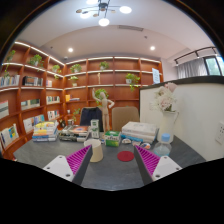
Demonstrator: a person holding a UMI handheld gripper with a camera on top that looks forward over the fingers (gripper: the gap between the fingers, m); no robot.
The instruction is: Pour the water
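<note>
Claw [113, 160] held low over a grey table [112, 175], its two fingers spread wide, with nothing gripped between them. Each finger carries a magenta pad [80, 158] on its inner face; the left one angles up from the lower left, the right one [148, 160] mirrors it.

Between the fingers, nearer the left one and just ahead of its tip, stands a pale beige cup [96, 150] on the table; there is a gap between it and either finger. Just to the right of the cup, ahead of the gap between the fingers, lies a small red round coaster or lid [125, 156]; which of the two cannot be told.

Beyond the right finger stands a clear plastic water bottle [165, 144], upright on the table, apart from the finger. Behind it rests a white box-like stack [139, 131], and above that a spray of pale flowers [166, 97].

Further ahead, past the cup, a small green item [113, 139] sits on the table, and a row of books [58, 131] lies beyond the left finger. Wooden shelving [60, 85] lined with books and potted plants fills the far wall on the left and straight ahead. Round ceiling lights [104, 14] glow overhead, and a window [213, 66] shows far off to the right.
</note>
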